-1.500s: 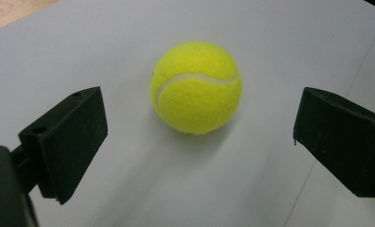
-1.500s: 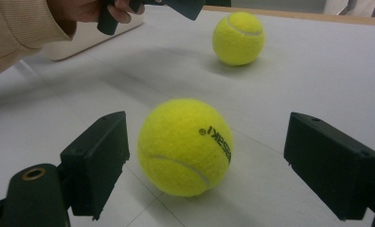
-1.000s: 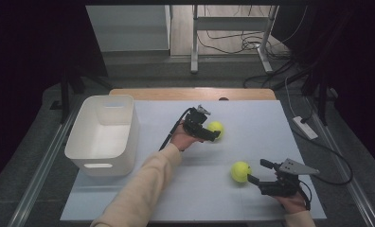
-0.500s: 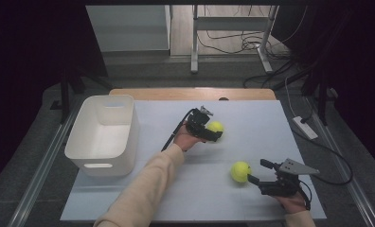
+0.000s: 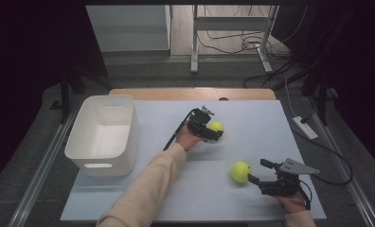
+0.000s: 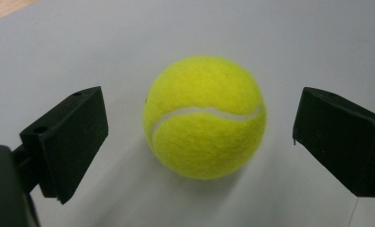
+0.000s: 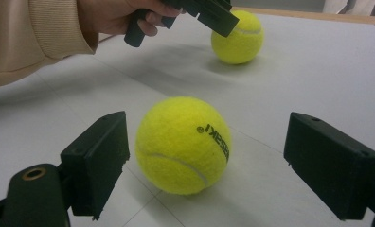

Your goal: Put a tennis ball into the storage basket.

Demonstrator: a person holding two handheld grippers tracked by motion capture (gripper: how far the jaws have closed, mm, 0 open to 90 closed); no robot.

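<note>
Pale desk point(image 5: 252, 118), white bin point(image 5: 102, 135) at left. My left tool point(image 5: 213, 130) straddles the far tennis ball point(image 5: 217, 126), jaws wide; my right tool point(image 5: 257, 176) is wide too, just short of the near tennis ball point(image 5: 241, 171). I judge grasping comes next: close squarely on each.

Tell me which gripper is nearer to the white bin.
Left. The left gripper is mid-table, straddling the far tennis ball, right of the white bin. The right gripper sits by the near-right edge, much farther away.
</note>
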